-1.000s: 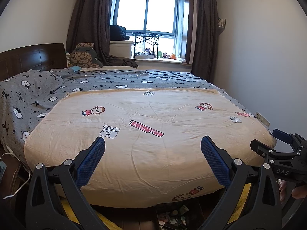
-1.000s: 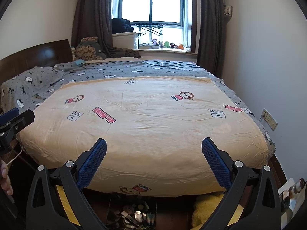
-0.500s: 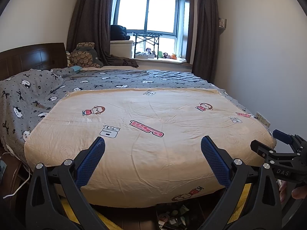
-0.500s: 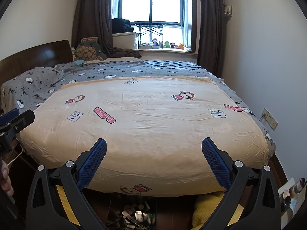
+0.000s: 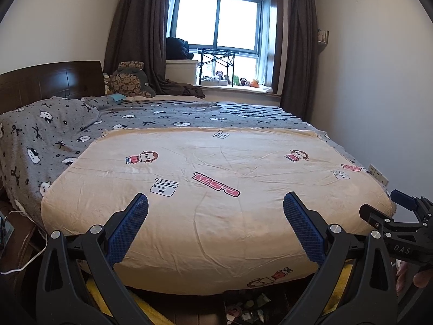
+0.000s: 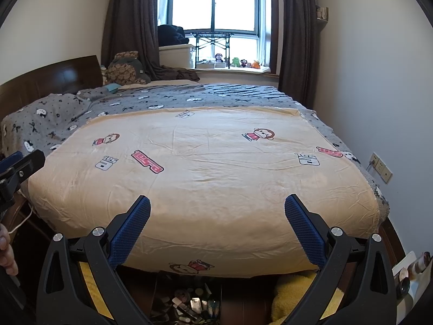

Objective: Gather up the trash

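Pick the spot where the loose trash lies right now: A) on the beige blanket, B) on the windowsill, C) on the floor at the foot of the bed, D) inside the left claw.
C: the scraps lie on the dark floor below the beige blanket edge; both claws are open and empty.

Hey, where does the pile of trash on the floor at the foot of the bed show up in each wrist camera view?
Left wrist: the trash pile lies at the bottom edge, right of centre, under the bed's overhang.
Right wrist: the trash pile lies at the bottom edge, left of centre, between the open jaws.
Shared landmark: the monkey print on the beige blanket's front edge, directly above the pile in both.
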Demonstrator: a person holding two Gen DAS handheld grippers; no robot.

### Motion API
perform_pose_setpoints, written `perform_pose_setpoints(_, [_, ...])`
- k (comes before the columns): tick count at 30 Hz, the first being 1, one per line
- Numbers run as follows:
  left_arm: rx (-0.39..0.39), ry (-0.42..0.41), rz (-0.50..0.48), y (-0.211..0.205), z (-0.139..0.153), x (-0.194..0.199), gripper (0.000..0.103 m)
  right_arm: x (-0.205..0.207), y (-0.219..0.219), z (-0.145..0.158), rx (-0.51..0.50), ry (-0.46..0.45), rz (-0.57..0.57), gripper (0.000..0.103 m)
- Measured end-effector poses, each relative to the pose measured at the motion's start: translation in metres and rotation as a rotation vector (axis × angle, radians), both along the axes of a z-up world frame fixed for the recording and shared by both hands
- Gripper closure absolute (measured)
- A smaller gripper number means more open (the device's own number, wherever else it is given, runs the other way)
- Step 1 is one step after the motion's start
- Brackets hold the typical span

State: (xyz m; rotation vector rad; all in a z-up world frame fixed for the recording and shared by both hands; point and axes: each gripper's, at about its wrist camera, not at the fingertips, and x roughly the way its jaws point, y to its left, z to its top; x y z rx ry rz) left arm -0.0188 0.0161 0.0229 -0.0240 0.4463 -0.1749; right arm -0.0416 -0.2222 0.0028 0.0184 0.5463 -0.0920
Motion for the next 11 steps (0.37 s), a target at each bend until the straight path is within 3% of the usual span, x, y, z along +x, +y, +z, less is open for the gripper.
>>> perform_pose_setpoints(11, [0.013, 0.040, 0.017, -0.0004, -0.0037, 0.0083, 0.008, 0.0009, -0.0006, -0.0014, 0.003, 0.006, -0.001, 0.004])
